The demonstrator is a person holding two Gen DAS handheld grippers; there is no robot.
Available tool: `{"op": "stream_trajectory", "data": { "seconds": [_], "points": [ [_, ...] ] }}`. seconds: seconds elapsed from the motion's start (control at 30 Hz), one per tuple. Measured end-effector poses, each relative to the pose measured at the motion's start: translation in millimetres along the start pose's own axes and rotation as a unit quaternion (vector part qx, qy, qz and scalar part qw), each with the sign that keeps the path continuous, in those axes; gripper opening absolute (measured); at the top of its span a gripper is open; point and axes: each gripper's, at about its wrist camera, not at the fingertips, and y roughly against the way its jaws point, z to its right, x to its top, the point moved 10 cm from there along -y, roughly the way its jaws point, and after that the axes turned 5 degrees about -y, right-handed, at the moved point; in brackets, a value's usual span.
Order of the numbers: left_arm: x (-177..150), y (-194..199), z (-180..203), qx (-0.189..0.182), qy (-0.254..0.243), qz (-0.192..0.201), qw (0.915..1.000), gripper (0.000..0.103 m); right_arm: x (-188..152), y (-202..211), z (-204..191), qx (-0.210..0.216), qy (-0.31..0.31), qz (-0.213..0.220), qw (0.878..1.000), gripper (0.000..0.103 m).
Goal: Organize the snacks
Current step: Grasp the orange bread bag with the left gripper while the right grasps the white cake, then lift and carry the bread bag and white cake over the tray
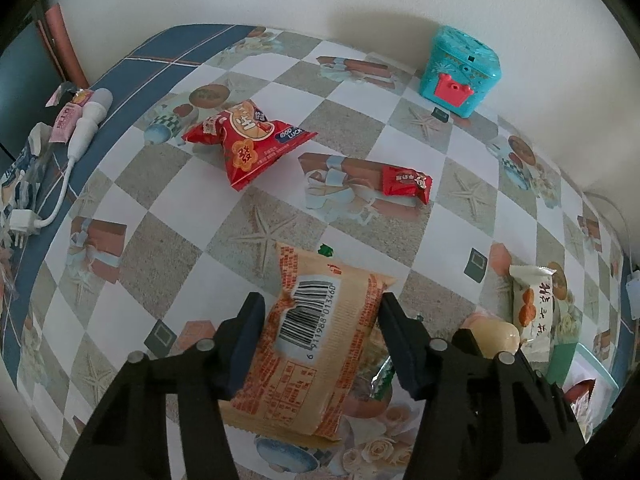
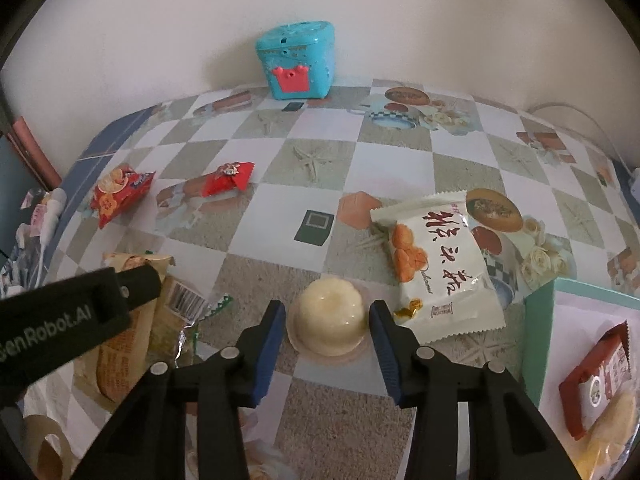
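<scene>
The table [image 2: 328, 160] wears a checked cloth of white and sandy-grey squares printed with starfish, roses, cups and gift boxes, with a dark blue border along its 9 o'clock side. A plain pale wall [image 2: 160, 20] closes it in at 12 o'clock, and a turquoise box with a red crown-shaped front [image 2: 298, 60] stands against that wall.

The left tongs [image 1: 320, 312] are spread wide around an orange snack packet [image 1: 316, 344] lying barcode-up on the cloth; both fingers stand just beside the packet's edges, and whether they press it I cannot tell. Beyond it, toward 11 o'clock, lies a large red snack bag [image 1: 248, 140], and at 1 o'clock a small red wrapped sweet [image 1: 406, 180]. On the blue border at 9 o'clock rest a white corded device [image 1: 90, 120] and a pink sachet [image 1: 66, 120].

The right tongs [image 2: 326, 314] are open on either side of a cream jelly cup [image 2: 328, 324] standing dome-up on the table, fingers close beside it with a sliver of gap showing. A white biscuit packet with red lettering [image 2: 436, 264] lies just beside the cup at 2 o'clock. At 4 o'clock a mint-green tray [image 2: 540, 340] holds a red-and-white packet [image 2: 596, 384].
</scene>
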Motion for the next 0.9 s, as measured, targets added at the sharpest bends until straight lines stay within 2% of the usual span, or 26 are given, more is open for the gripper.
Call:
{"op": "stream_trajectory", "data": {
  "seconds": [0.13, 0.2, 0.3, 0.6, 0.9],
  "points": [
    [0, -1, -1, 0.000, 0.002, 0.000, 1.0000, 0.059, 0, 0, 2, -0.005, 0.002, 0.003, 1.000, 0.040],
    [0, 0, 0, -0.001, 0.001, 0.001, 1.0000, 0.051, 0, 0, 2, -0.001, -0.002, 0.003, 1.000, 0.040],
    [1, 2, 0, -0.001, 0.003, 0.004, 1.0000, 0.045, -1, 0, 1, 0.000, 0.002, 0.002, 1.000, 0.040],
    [1, 10, -4, 0.000, 0.014, 0.006, 0.9999, 0.042, 2, 10, 5, 0.010, -0.011, 0.001, 1.000, 0.040],
    [-2, 36, -8, 0.003, 0.024, 0.019, 0.9995, 0.042, 7, 39, 5, 0.017, -0.020, 0.005, 1.000, 0.040]
  ]
}}
